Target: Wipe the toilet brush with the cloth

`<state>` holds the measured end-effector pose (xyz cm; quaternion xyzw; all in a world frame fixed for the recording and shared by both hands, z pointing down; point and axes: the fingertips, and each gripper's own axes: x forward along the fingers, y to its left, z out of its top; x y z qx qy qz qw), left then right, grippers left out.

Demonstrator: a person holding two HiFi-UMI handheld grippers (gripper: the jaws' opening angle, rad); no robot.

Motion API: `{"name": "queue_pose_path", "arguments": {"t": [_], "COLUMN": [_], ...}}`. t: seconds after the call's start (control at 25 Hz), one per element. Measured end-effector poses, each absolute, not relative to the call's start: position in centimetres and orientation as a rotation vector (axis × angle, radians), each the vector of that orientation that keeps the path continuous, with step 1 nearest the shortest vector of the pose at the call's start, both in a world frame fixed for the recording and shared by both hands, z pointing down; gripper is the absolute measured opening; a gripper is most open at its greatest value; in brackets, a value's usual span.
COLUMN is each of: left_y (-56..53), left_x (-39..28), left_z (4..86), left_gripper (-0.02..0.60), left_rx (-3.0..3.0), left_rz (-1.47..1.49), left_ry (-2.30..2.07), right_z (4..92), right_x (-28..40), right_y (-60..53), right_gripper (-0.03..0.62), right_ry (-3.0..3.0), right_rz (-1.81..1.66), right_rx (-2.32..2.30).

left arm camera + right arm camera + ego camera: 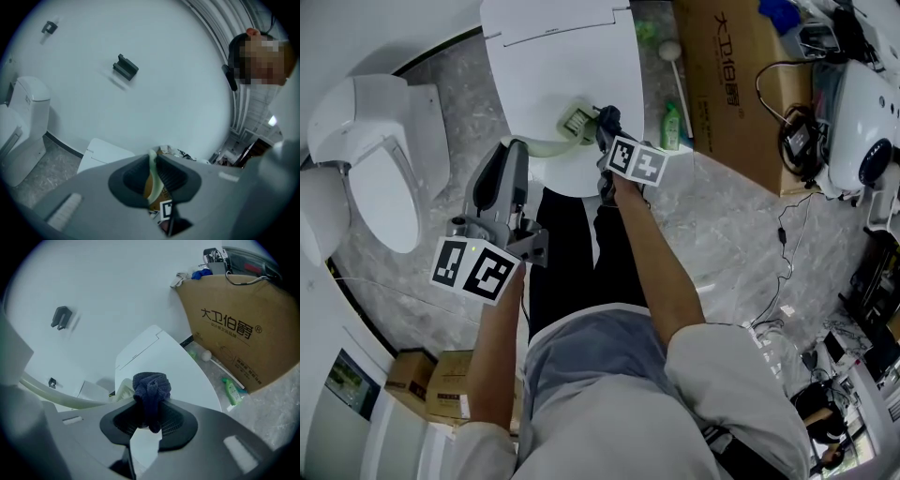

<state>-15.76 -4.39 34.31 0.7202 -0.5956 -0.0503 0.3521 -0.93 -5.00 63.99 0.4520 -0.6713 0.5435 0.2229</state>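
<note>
The toilet brush has a pale green handle (542, 147) and a pale head (577, 122), held over a closed white toilet lid (553, 47). My left gripper (515, 150) is shut on the handle, which stands thin between the pads in the left gripper view (153, 165). My right gripper (603, 122) is shut on a dark blue cloth (151, 389), right beside the brush head (123, 389). The handle (56, 397) runs off to the left in the right gripper view. Whether the cloth touches the head I cannot tell.
A second white toilet (380, 159) stands at the left. A big cardboard box (741, 75), a green bottle (671, 127) and a white-headed brush (671, 52) lie to the right of the lid. Cables and a white device (862, 131) crowd the far right. Small boxes (441, 380) sit lower left.
</note>
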Motion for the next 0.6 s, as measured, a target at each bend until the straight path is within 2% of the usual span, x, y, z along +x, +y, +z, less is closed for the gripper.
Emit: {"name": "queue_pose_path", "arguments": {"t": [0.6], "left_y": [-4.0], "left_x": [-15.7], "left_z": [34.2], "left_gripper": [0.000], "left_rx": [1.865], "left_rz": [-0.134], "left_ry": [-1.548], "right_z": [62.5], "right_x": [-2.0], "right_y": [-3.2], "right_gripper": [0.089], "right_ry": [-1.855], "right_rz": [1.516], "right_rx": [1.351]}}
